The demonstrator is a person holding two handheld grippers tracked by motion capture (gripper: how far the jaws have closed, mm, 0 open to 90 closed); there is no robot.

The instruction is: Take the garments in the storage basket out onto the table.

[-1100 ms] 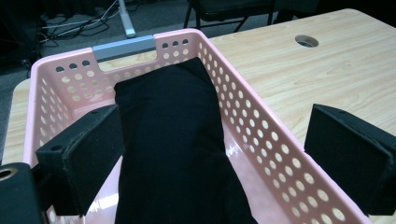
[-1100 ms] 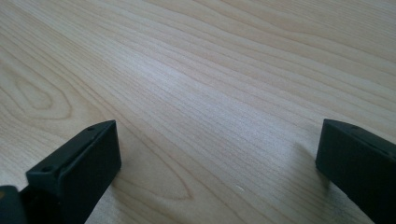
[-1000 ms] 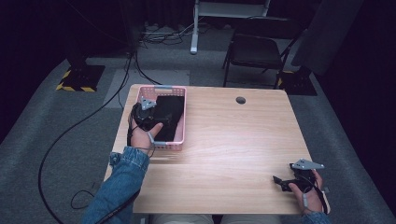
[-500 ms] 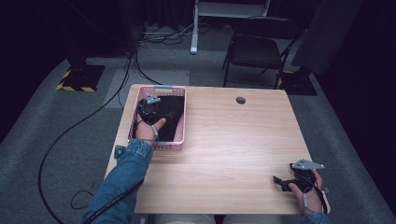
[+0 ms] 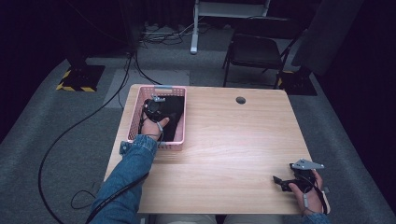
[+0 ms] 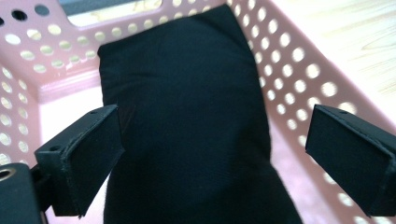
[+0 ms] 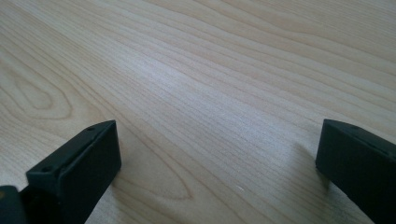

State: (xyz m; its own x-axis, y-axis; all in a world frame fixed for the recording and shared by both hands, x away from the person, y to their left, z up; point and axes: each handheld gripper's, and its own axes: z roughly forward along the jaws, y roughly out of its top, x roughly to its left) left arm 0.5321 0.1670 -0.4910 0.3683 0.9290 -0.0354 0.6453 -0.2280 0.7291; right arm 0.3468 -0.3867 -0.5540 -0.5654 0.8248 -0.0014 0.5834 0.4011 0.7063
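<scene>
Black folded cloth (image 6: pixel 187 135) is seen lying in the pink perforated basket (image 6: pixel 299 79), straddled by the spread-jawed left gripper (image 6: pixel 212 158), so only a top layer may be pinched or the basket dragged, while the right gripper (image 7: pixel 219 172) rests released on the table (image 5: pixel 233 140).

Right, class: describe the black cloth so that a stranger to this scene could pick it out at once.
Start at the wooden table and go to its far left corner, where a pink basket with holed walls sits. The black cloth lies folded inside it, under the open left gripper. It is the one soft, dark thing in the basket.
</scene>
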